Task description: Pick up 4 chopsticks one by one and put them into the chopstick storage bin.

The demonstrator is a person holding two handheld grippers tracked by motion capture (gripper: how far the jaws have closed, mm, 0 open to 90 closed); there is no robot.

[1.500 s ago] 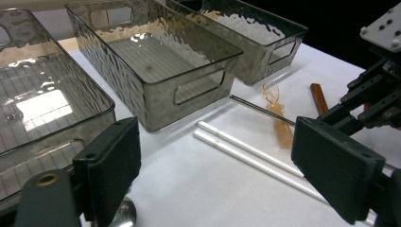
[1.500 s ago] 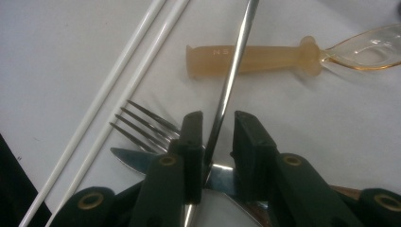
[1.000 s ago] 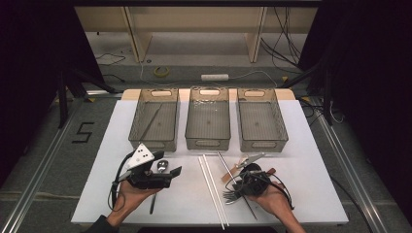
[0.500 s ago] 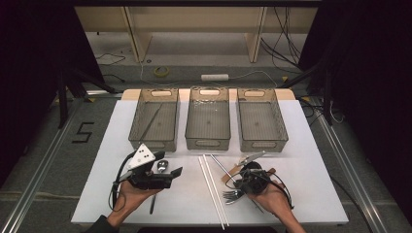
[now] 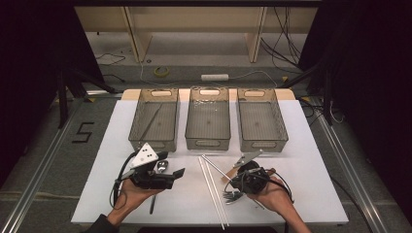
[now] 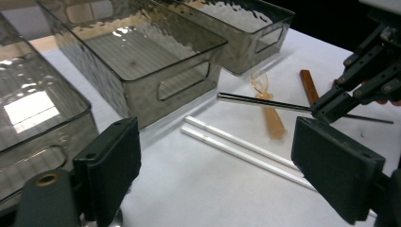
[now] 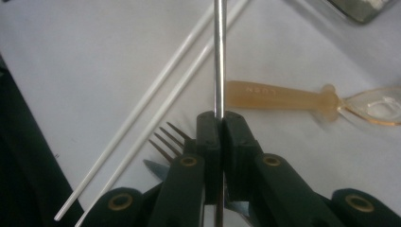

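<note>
Fingers, left: left gripper (image 5: 160,175) stands with its fingers (image 6: 111,168) wide apart and nothing between them, held low over the table (image 5: 301,145) in front of the left bin.
Fingers, right: right gripper (image 7: 220,142) has its fingers (image 7: 208,146) pressed together on a metal chopstick (image 7: 218,56), gripped near one end, with the long free end sticking out ahead.
Held item, location: front right of the table, raised just off the surface, above the white chopsticks (image 6: 236,146) and fork (image 7: 168,139).
Risk 1: grip sits at the end of a smooth round rod; it may pivot or slide out between the pads if swung quickly.
Risk 2: the long free end could catch a bin rim on the way over and be levered loose.
Risk 3: the rod's trailing end passes close over the fork tines; it could drag the fork along.
Count, bins: three clear bins (image 5: 208,116) in a row; the left one appears to hold one thin stick, the others look empty.
Count, white chopsticks: two, side by side.
Count, metal chopsticks: one in the grip; a second thin dark rod lies beyond it, seen from the left gripper view.
Count, spoons: one amber spoon (image 7: 293,101).
Count, forks: one.
Count, brown stick: one (image 6: 309,87).
</note>
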